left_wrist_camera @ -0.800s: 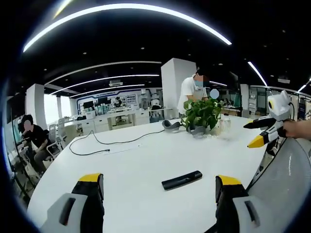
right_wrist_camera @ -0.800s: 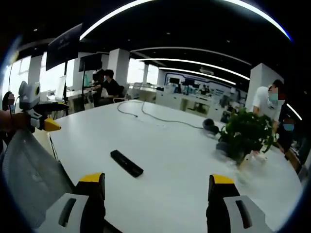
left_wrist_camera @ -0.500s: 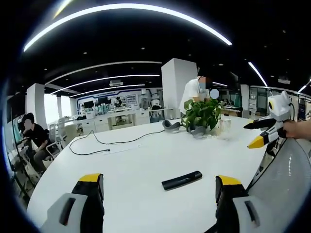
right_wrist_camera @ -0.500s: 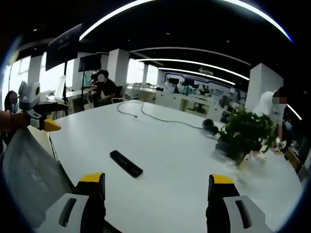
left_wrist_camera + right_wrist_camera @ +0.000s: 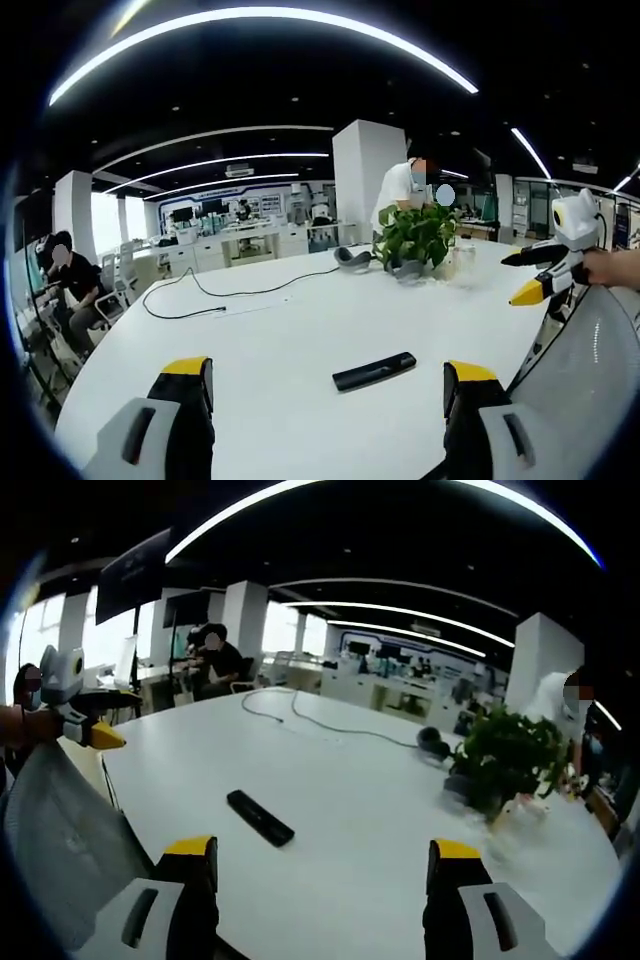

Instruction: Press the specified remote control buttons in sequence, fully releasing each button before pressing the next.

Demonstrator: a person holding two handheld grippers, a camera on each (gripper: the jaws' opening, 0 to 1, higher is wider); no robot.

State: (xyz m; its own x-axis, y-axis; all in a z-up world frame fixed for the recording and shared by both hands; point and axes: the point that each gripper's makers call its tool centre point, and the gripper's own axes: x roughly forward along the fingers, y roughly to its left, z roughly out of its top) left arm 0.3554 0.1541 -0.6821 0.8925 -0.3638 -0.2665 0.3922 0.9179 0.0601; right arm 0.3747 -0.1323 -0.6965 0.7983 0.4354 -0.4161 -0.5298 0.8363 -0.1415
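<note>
Both tongs, left (image 5: 325,385) and right (image 5: 320,865), are hovering wide open and empty, keeping the untouched remote (image 5: 374,370) visible on the desk (image 5: 250,350).

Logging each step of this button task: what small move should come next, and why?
Probably bring the right tool forward and down toward the remote control. It lies untouched on the white table, and both tools, the left tool too, sit open and short of it.

No lettering resolves anywhere here: the slim black plastic remote control (image 5: 374,371) (image 5: 260,817) on the white table shows no readable marks.
</note>
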